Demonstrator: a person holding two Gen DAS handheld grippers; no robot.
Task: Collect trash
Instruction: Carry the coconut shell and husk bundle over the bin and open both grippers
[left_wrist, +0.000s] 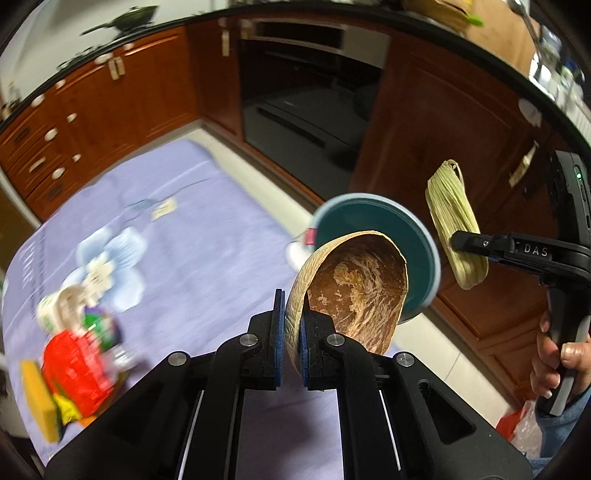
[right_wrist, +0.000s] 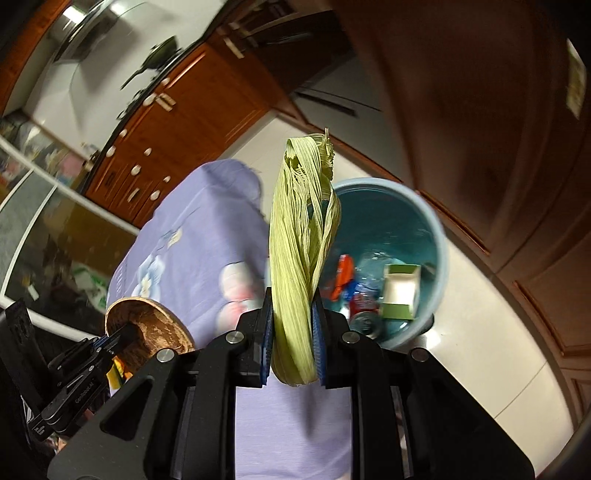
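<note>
My left gripper (left_wrist: 291, 325) is shut on the rim of a brown coconut shell half (left_wrist: 354, 291), held up over the table edge; it also shows in the right wrist view (right_wrist: 147, 328). My right gripper (right_wrist: 291, 332) is shut on a pale green corn husk (right_wrist: 299, 251), held in the air; the husk also shows in the left wrist view (left_wrist: 452, 221). A light blue trash bin (right_wrist: 432, 240) stands on the floor beyond both, holding a can, a small box and wrappers. In the left wrist view the bin (left_wrist: 373, 218) is behind the shell.
A lilac floral cloth (left_wrist: 177, 229) covers the table. A pile of trash, with a red packet (left_wrist: 77, 369), a yellow sponge and a white cup, lies at its left. Wooden cabinets (left_wrist: 454, 122) and a dark oven (left_wrist: 306, 110) line the far side.
</note>
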